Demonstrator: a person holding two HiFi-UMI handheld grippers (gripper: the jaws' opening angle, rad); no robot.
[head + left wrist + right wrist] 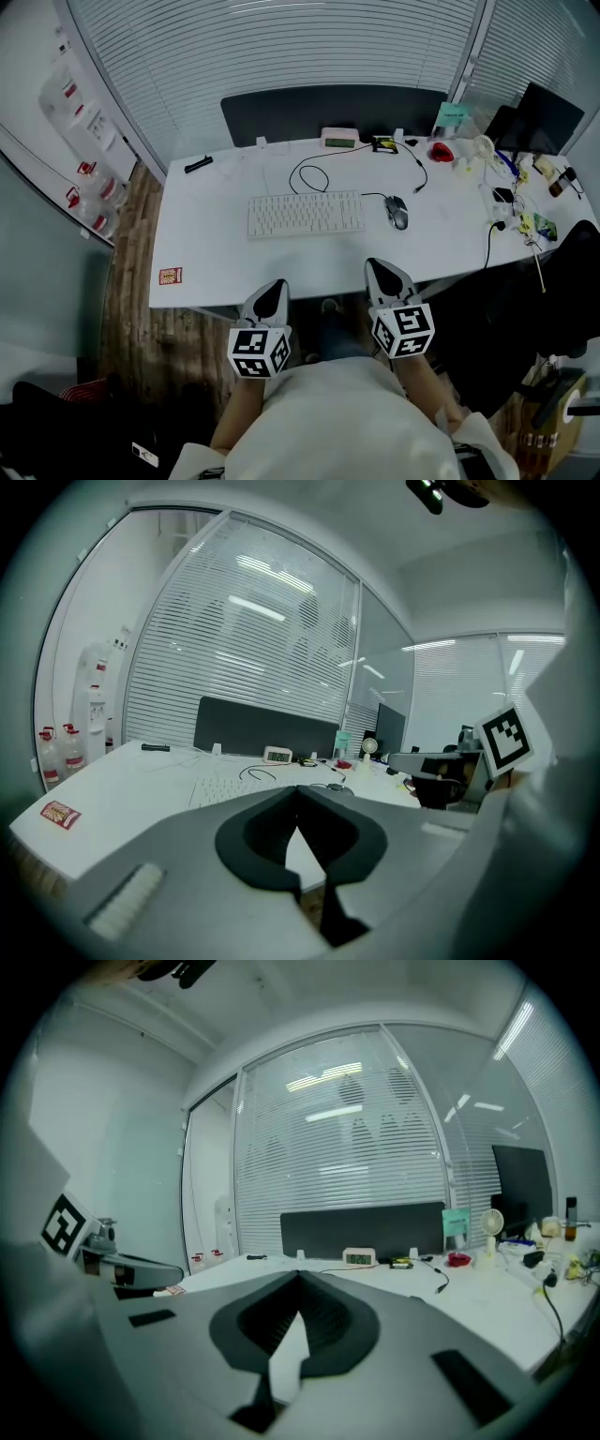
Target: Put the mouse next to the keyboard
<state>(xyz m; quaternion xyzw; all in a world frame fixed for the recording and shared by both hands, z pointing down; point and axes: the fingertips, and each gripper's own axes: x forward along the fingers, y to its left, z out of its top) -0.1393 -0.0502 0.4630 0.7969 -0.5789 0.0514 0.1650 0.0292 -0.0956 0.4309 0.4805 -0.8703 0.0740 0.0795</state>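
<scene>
A dark grey mouse (397, 212) lies on the white desk (206, 253) just right of the white keyboard (306, 214), its cable looping behind. The keyboard (225, 786) and the mouse (336, 787) show faintly in the left gripper view. My left gripper (271, 297) hovers at the desk's near edge, shut and empty. My right gripper (387, 277) is beside it, over the near edge below the mouse, also shut with nothing in it. Both are well short of the mouse.
A digital clock (339, 139), a black marker (198, 164) and a small red card (170, 277) lie on the desk. Clutter, cables and a small fan (483, 147) crowd the right end. A dark partition (328, 112) stands behind; water bottles (89, 202) sit on the floor at left.
</scene>
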